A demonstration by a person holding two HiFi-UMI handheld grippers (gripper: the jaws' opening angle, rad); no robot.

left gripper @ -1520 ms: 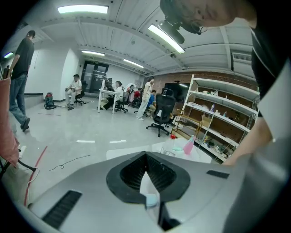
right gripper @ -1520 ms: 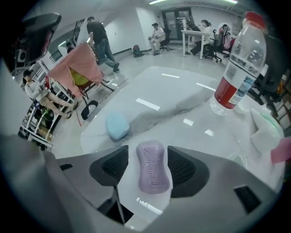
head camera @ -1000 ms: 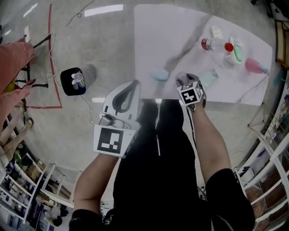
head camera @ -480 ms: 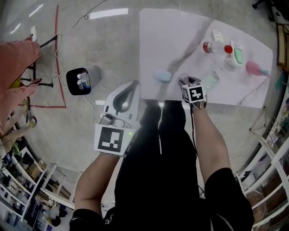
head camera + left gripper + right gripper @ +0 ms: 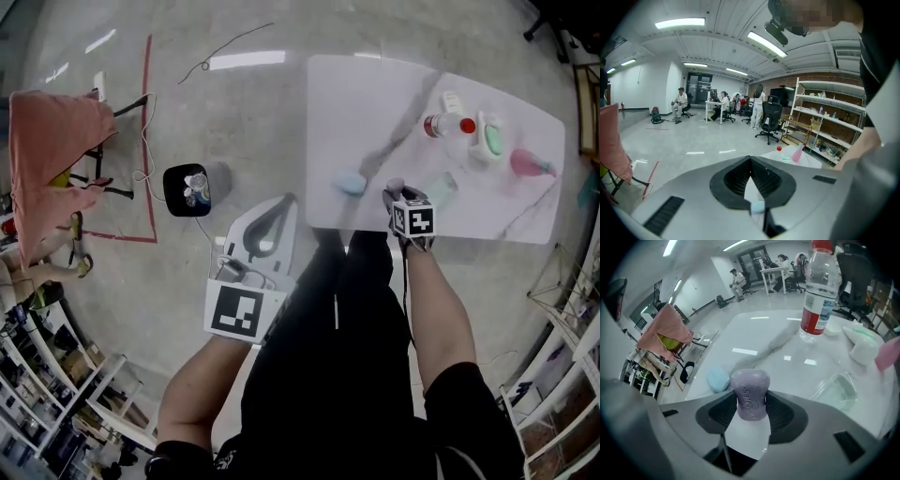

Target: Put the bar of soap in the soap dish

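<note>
over the near edge of the white table (image 5: 375,84), the right gripper (image 5: 397,193) points down and holds the purple bar of soap (image 5: 750,380). its jaws have just been closing, and the black pads press on both sides of the soap. the soap sticks out past the tips. it is not in the dish. the clear soap dish (image 5: 836,391) sits on the table just to the right of the soap. a blue soap (image 5: 350,181) lies on the table to the left of it. a water bottle (image 5: 816,291) with a red cap stands further back. the left gripper (image 5: 286,201) is off the table, over the grey floor (image 5: 234,112). its jaws are together with nothing between them.
</note>
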